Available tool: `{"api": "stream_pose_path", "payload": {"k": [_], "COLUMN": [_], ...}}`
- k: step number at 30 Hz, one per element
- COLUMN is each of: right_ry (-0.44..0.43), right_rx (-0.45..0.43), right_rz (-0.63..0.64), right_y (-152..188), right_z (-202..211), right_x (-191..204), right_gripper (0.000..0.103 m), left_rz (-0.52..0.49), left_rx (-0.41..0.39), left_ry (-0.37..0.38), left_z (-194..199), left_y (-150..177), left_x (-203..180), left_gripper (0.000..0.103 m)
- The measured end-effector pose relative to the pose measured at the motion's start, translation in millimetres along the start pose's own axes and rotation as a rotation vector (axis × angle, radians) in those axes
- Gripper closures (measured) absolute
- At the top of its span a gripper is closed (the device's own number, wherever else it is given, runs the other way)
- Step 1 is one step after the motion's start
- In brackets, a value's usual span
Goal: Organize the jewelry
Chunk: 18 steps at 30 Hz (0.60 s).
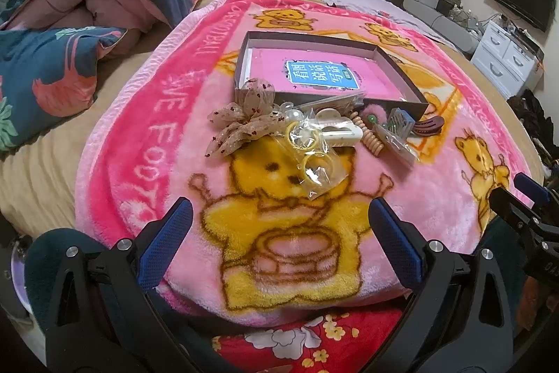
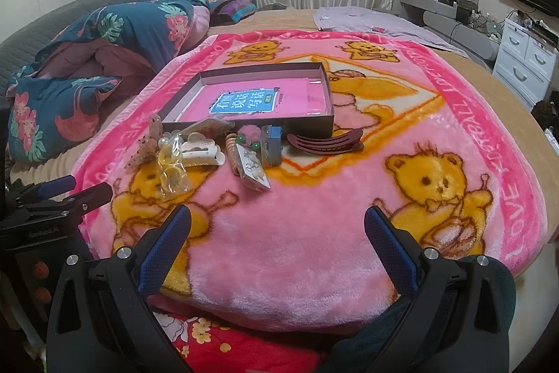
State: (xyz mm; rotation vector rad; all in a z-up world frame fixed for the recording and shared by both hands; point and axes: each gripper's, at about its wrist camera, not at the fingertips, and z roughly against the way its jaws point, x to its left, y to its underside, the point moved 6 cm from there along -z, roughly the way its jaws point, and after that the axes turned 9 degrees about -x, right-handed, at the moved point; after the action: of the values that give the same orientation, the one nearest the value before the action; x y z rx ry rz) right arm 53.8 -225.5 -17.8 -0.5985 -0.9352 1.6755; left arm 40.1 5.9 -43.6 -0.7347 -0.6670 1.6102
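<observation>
Both grippers hang over the near edge of the pink bear blanket (image 2: 297, 233), with lots of bare fleece in front of them. The left gripper (image 1: 279, 226) is spread wide with nothing in it, and the right gripper (image 2: 277, 226) is the same. The jewelry pile (image 1: 314, 128) sits mid-frame, well apart from the fingertips, bunched against the front wall of the shallow box (image 1: 244, 58). In the right view a dark hair claw (image 2: 325, 142) lies just right of the pile.
</observation>
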Motion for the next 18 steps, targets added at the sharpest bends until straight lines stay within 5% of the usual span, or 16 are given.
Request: {"api": "stream_pose_path", "payload": {"k": [18], "right_ry": [-0.006], "right_rx": [-0.011], "right_rz": [0.0], "right_y": [-2.7], "right_z": [5.1], "right_x": [1.0], "right_gripper": [0.004], "left_rz": [-0.003], "left_rx": [0.001], "left_ry": [0.002], "left_z": [2.1], "left_y": [-3.4], "left_x": [0.6], "left_gripper": [0.009]}}
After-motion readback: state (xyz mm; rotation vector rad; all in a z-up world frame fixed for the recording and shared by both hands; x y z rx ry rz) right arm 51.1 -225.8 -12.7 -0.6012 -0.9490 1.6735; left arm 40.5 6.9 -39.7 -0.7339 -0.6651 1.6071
